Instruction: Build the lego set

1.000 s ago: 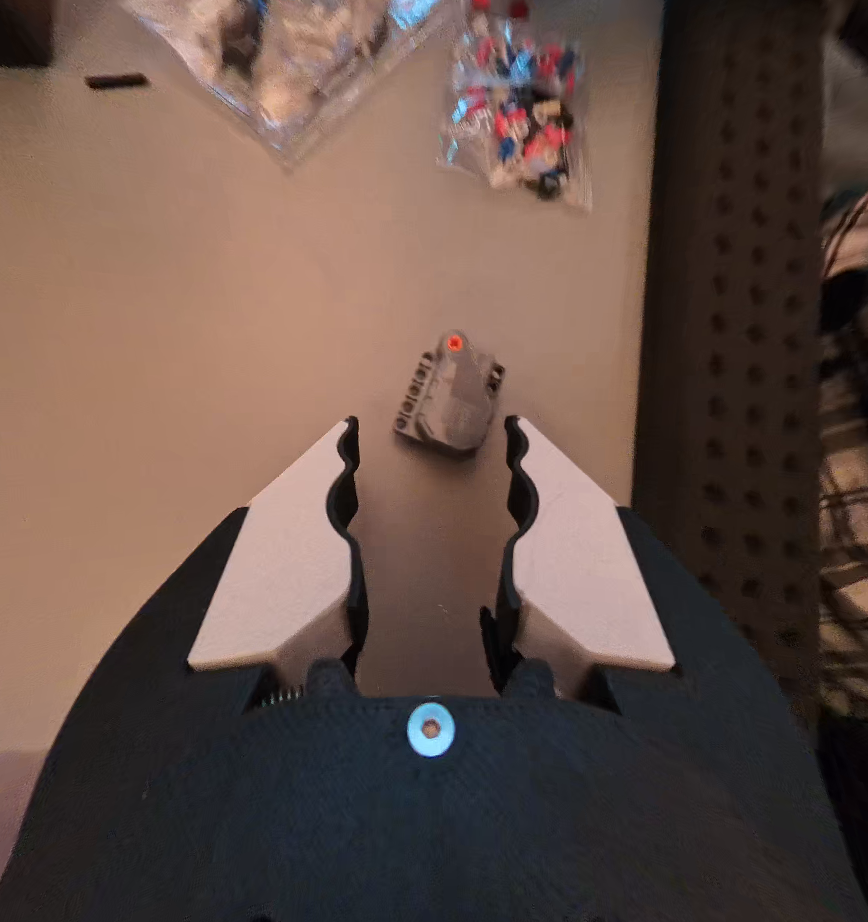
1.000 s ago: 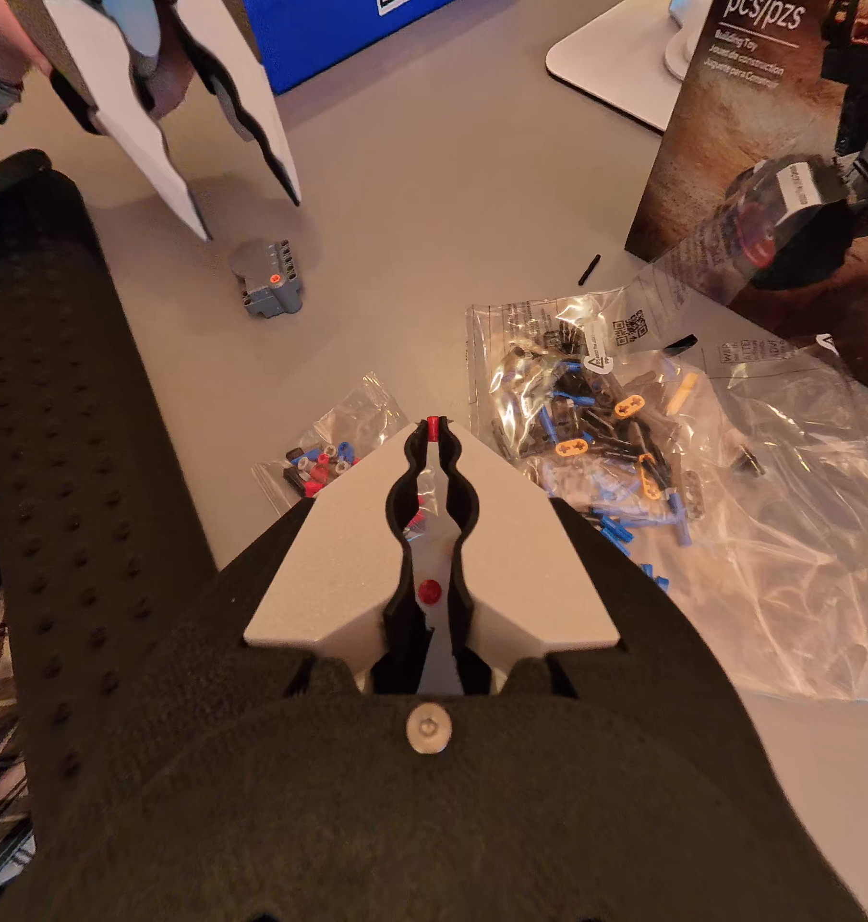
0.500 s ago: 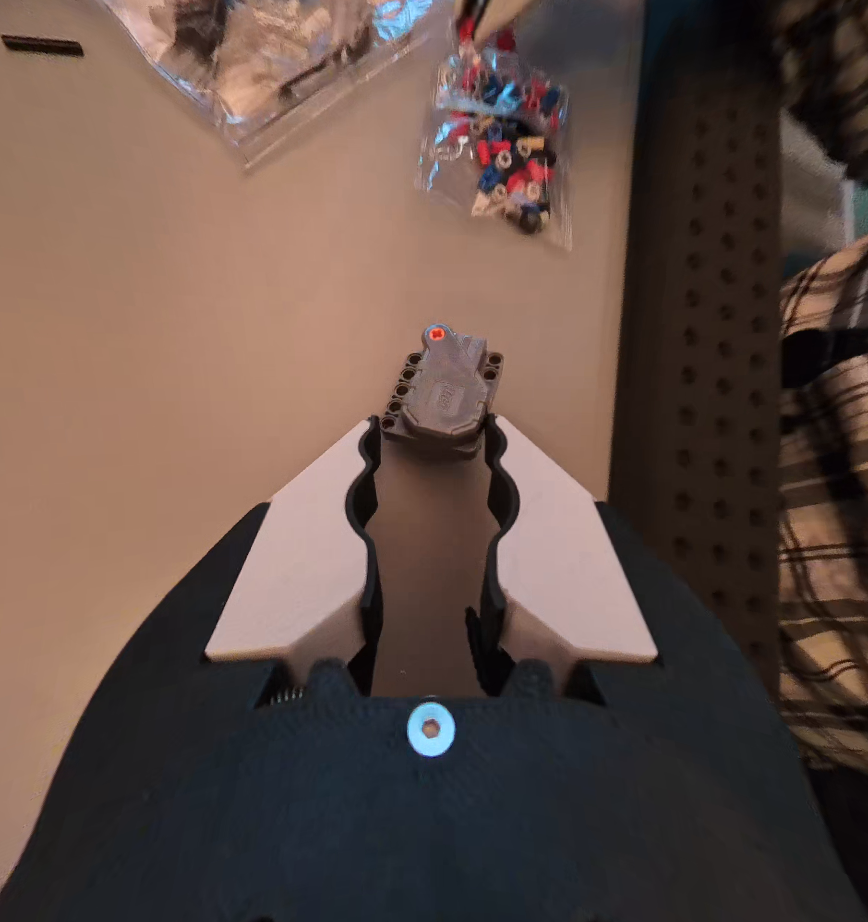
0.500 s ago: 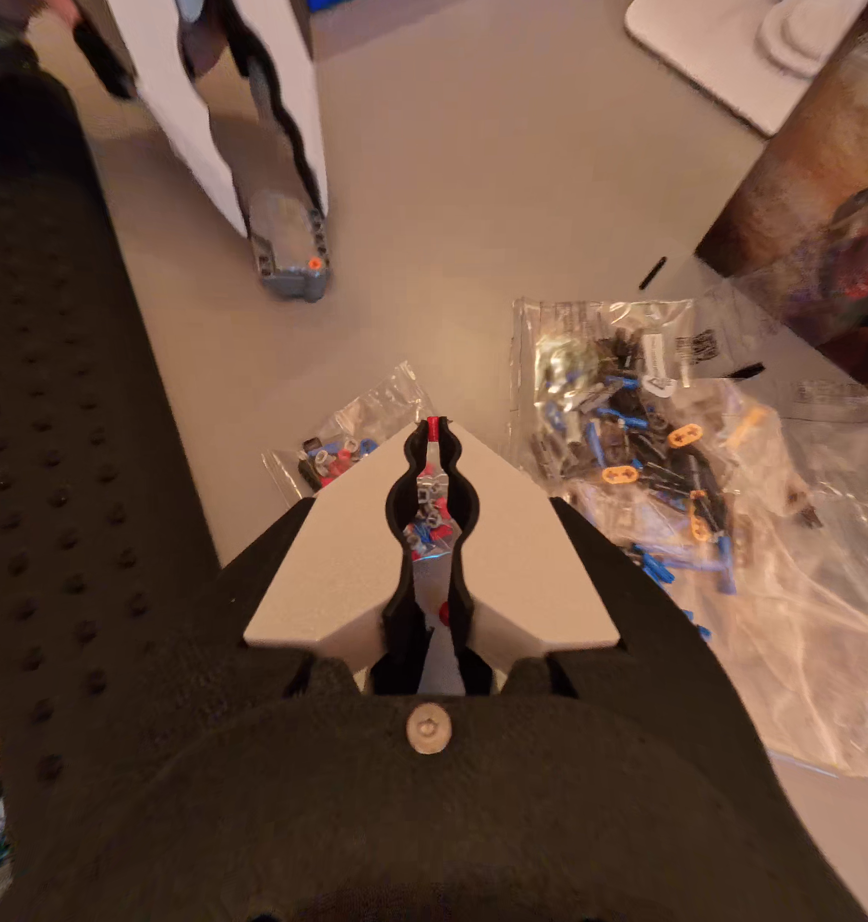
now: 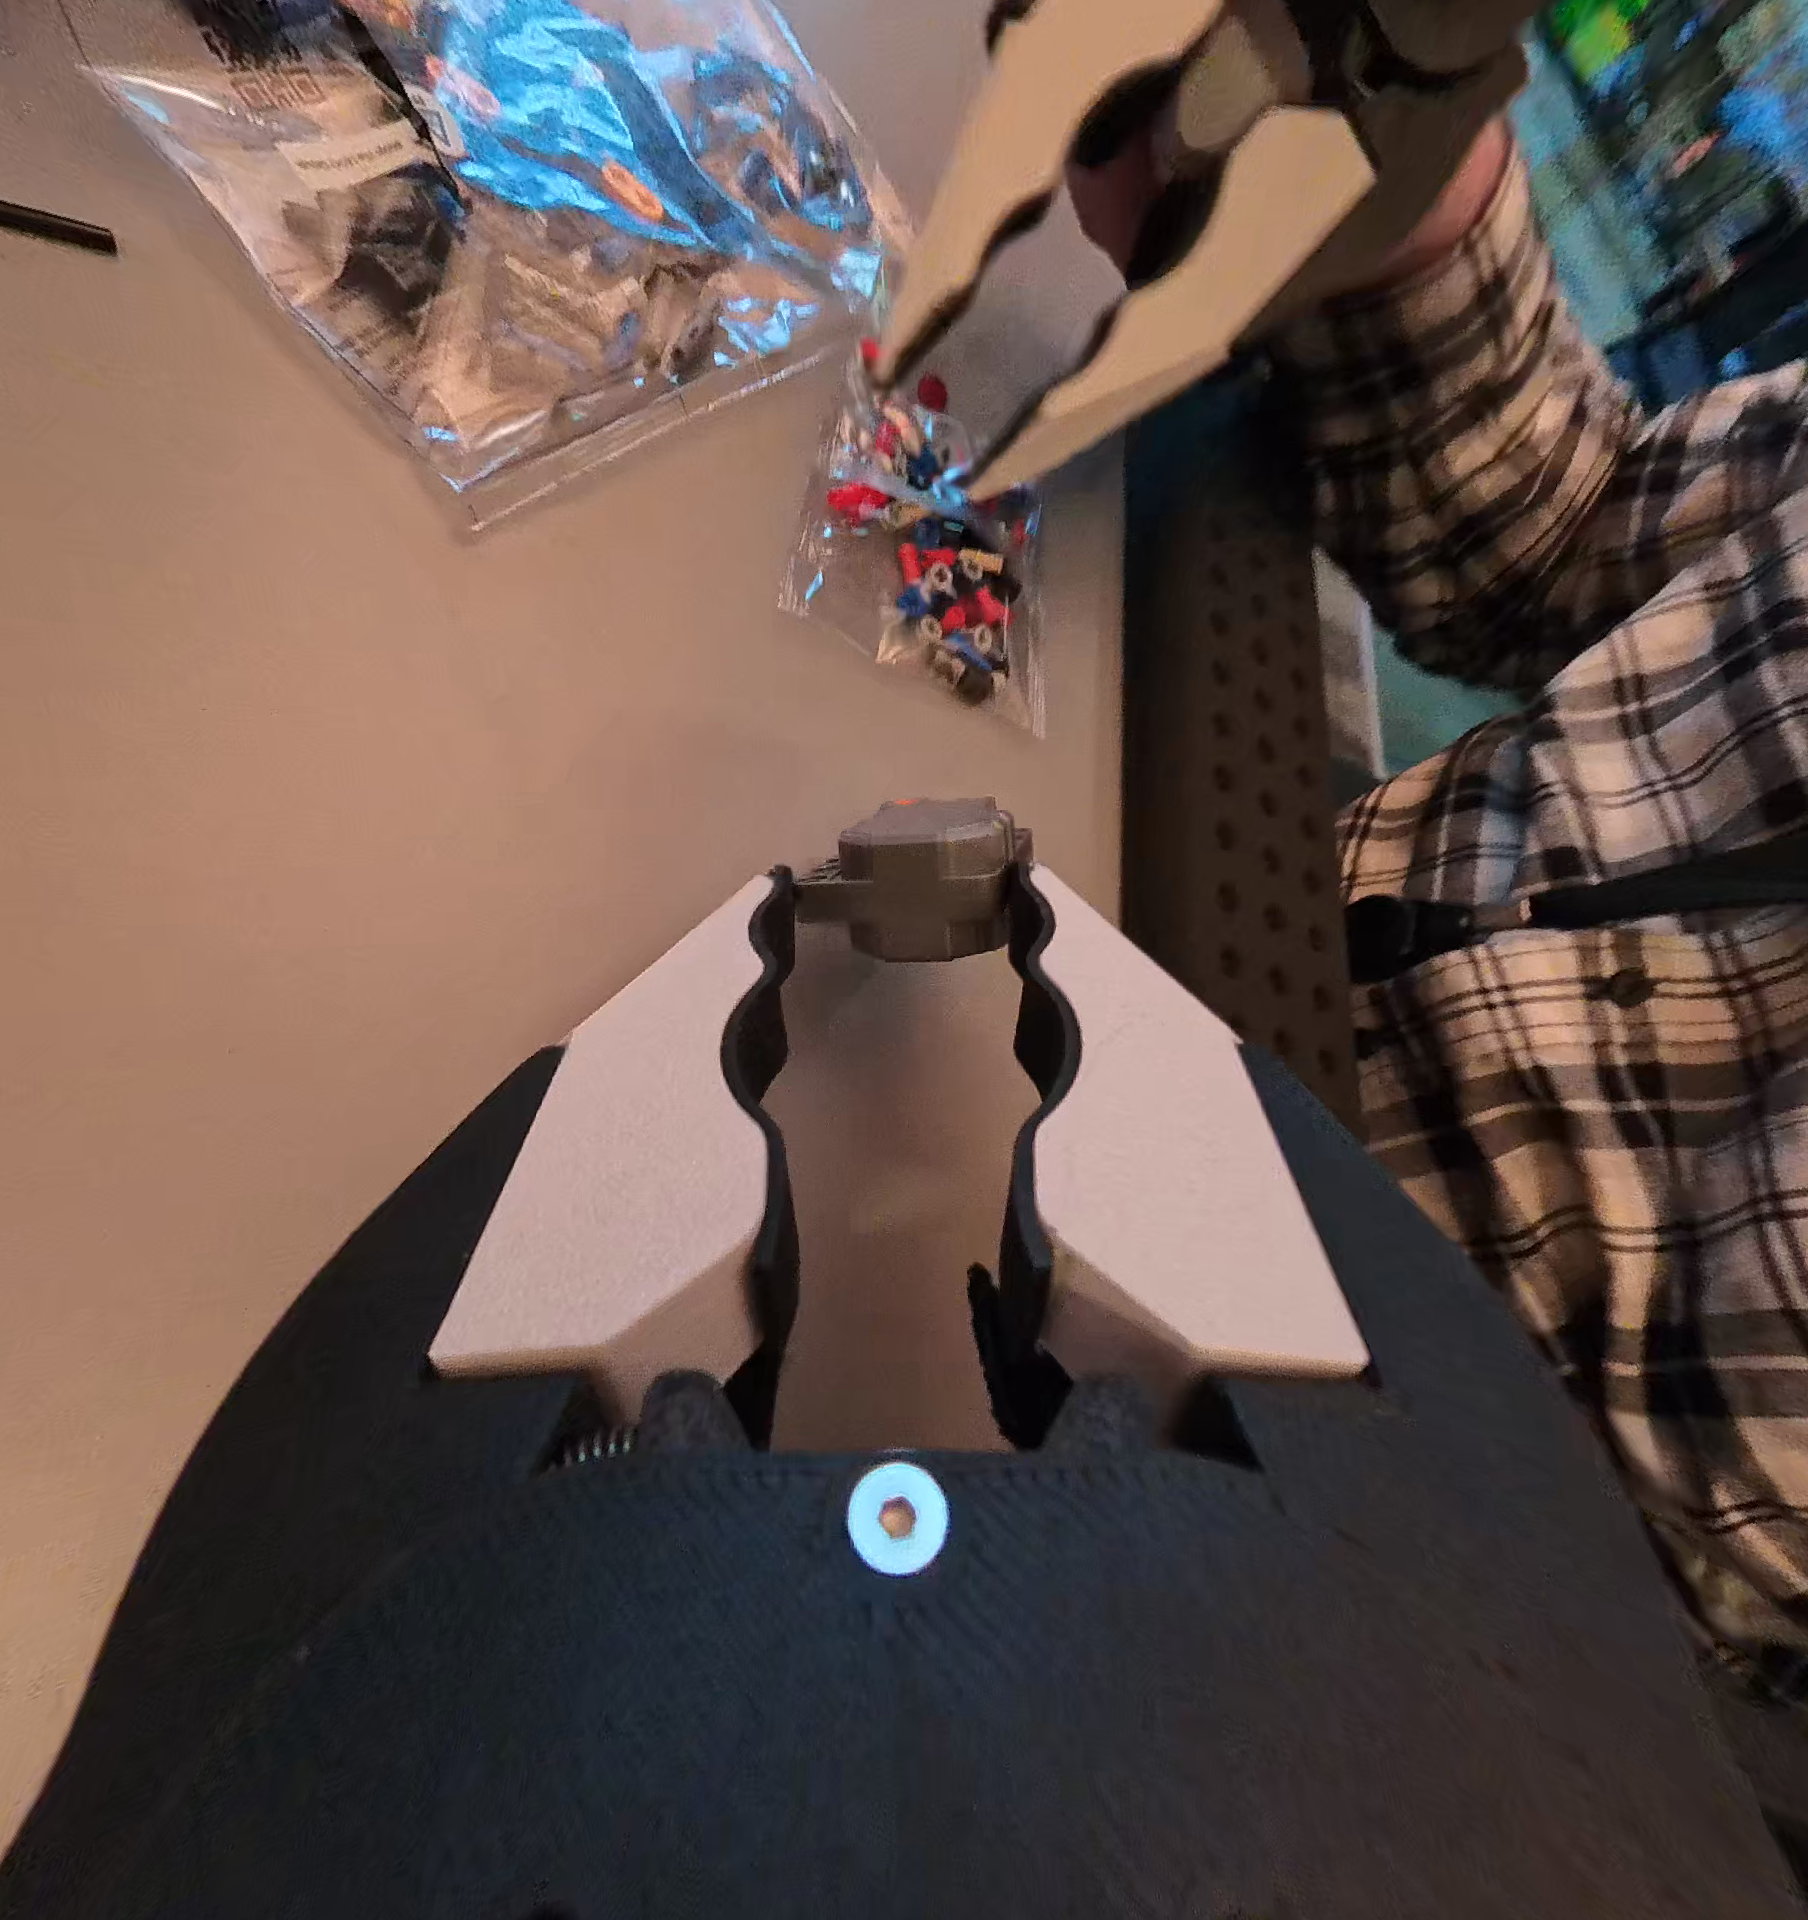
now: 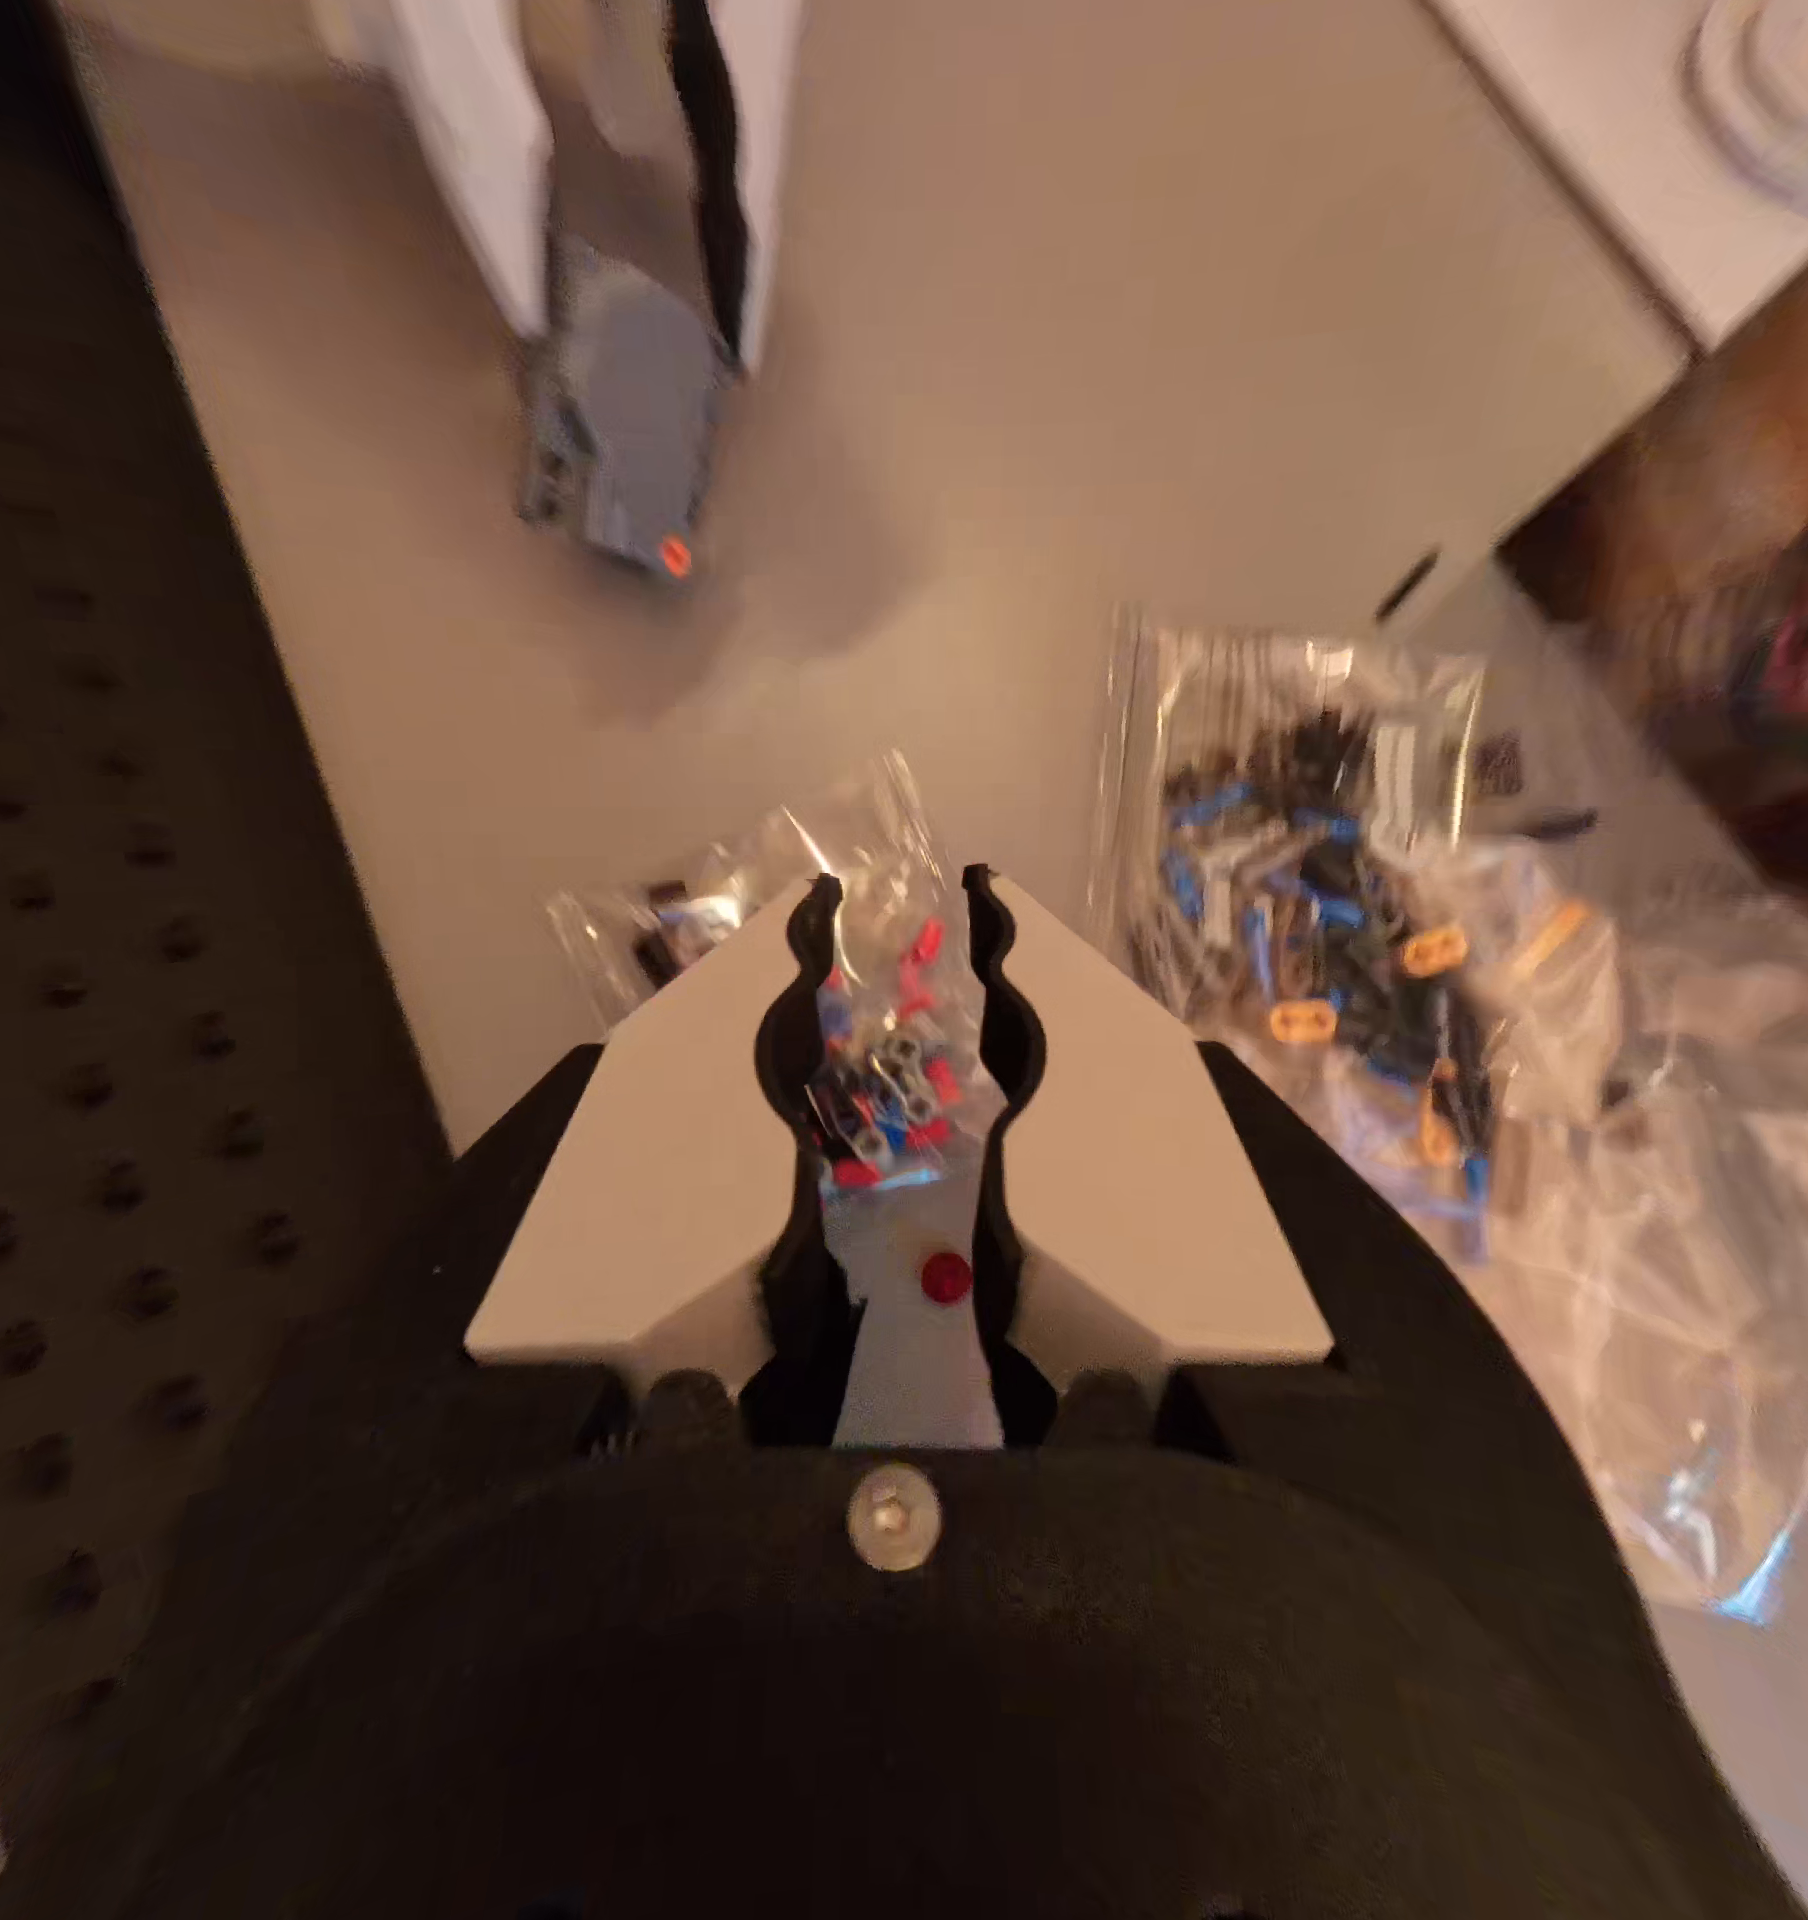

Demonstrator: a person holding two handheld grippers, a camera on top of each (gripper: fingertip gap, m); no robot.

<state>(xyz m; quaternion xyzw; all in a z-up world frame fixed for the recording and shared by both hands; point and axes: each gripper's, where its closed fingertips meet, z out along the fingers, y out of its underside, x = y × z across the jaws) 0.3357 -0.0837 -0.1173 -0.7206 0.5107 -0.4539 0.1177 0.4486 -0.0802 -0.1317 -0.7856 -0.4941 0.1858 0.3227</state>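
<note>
The left gripper has pale beige-white fingers lined in black on a black textured body, and so does the right gripper. Between the left jaws sits a grey motor block with an orange-red spot at its far end. Past them lies a small clear bag of red, blue, black and grey pieces; the larger clear bag, right of the right jaws, holds blue, black and orange pieces. The tabletop is plain beige. Right of the left jaws are a dark dotted pad and a black-and-white plaid sleeve.
</note>
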